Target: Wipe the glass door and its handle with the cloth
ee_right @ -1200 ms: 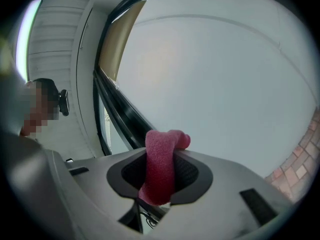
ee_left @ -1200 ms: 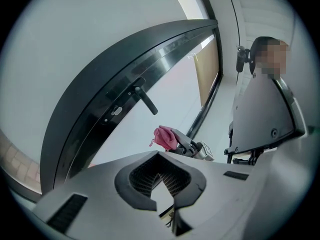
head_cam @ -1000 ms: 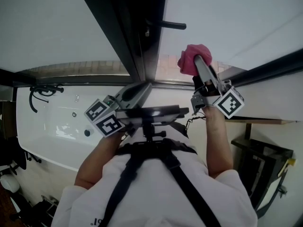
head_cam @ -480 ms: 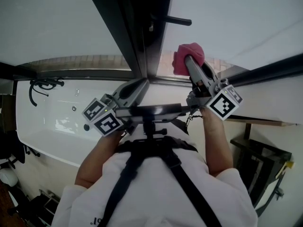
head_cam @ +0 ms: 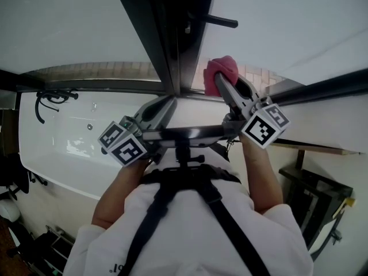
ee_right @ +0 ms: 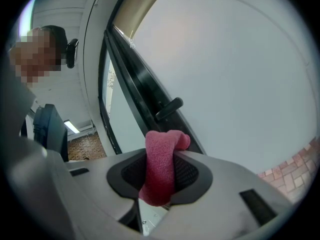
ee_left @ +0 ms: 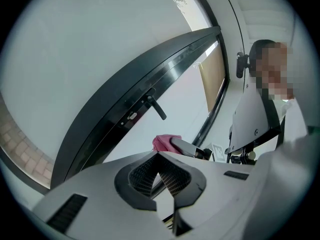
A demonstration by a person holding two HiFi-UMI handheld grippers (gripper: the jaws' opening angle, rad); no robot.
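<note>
The pink cloth is bunched in my right gripper, which is shut on it and presses it against the glass door close to the dark door frame. The black lever handle sticks out above the cloth, apart from it. In the right gripper view the cloth fills the right gripper, with the handle beyond. My left gripper sits shut and empty at the foot of the frame. In the left gripper view, the left gripper points at the handle and cloth.
A white tub with a black hose fitting lies to the left below the glass. A dark horizontal bar crosses the right pane. A dark stand is at the lower right. Brick paving shows through the glass.
My right gripper has carried the cloth leftward along the glass toward the door frame, staying shut on it. The left gripper has kept its place by the frame.
</note>
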